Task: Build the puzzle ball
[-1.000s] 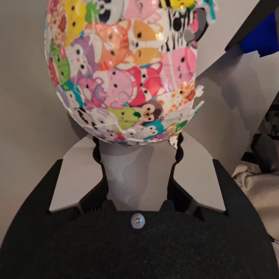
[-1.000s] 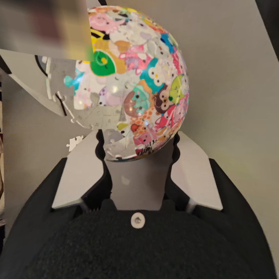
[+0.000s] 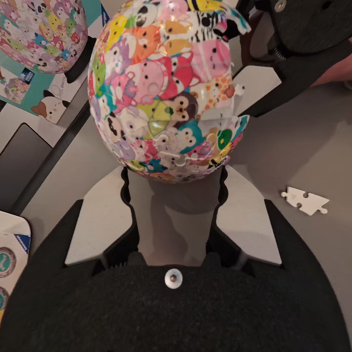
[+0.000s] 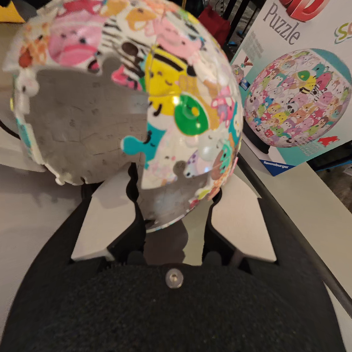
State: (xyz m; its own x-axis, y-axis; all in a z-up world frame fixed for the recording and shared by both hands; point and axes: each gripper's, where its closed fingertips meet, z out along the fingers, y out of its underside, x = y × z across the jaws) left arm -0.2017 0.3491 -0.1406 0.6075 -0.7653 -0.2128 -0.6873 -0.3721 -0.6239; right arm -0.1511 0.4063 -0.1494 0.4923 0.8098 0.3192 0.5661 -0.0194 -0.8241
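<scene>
The puzzle ball [image 3: 162, 95] is a bright shell of cartoon animals, partly built. My left gripper [image 3: 173, 176] is shut on its lower end, one finger on each side. In the right wrist view the ball [image 4: 181, 114] fills the upper frame, with a large gap that shows its grey inside [image 4: 82, 123]. My right gripper [image 4: 174, 190] is shut on the shell wall by that gap: the left finger lies over the grey inside, the right finger outside. The right gripper also shows in the left wrist view [image 3: 289, 42], against the ball's upper right. A loose white piece [image 3: 304, 202] lies face down on the table.
The puzzle box [image 3: 38, 57] stands at the far left of the grey table [image 3: 304, 142]; it also shows in the right wrist view [image 4: 297, 99]. A printed leaflet [image 3: 11, 257] lies at the near left. A dark seam [image 3: 51, 152] runs between two table tops. Between my left fingertips and the loose white piece [image 3: 304, 202] there is roughly 11 centimeters.
Both grippers have swung with the ball, so the box, leaflet and loose piece have come into view. The ball sits closer and larger in the right wrist view, gap turned toward it.
</scene>
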